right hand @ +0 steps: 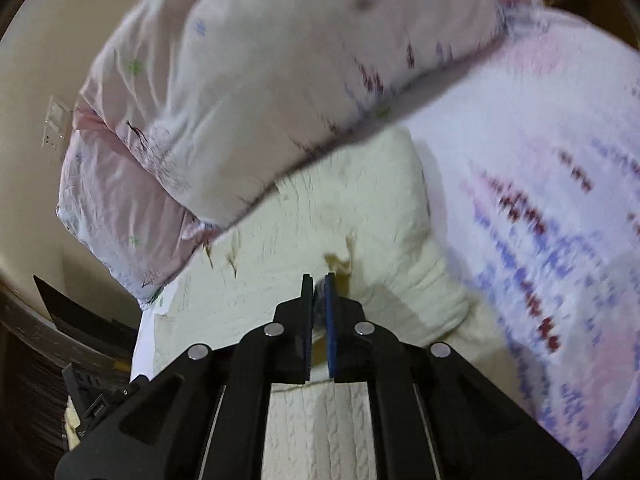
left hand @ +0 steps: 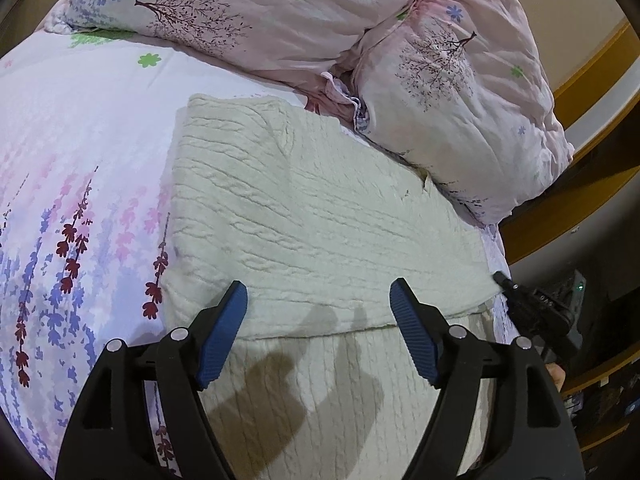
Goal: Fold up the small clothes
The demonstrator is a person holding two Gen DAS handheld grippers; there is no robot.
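Lying under open left hand-held gripper (left hand: 318, 294), cream sweater (left hand: 320, 216), seemingly

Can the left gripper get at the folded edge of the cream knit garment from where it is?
Probably yes. The left gripper is open and hovers right over the garment, its folded edge between the fingers, with nothing in the way.

A cream-white garment (left hand: 320, 208) with a cable-knit texture fills the centre of the left wrist view. On the left of the frame, the bed sheet (left hand: 80, 152) is pale lilac-white, printed with purple, pink and dark red flower sprigs and green blossoms. At the top, the pink pillows (left hand: 280, 12) bear dark tree prints. The black left gripper (left hand: 319, 294) has blue ribbed fingers (left hand: 224, 332).
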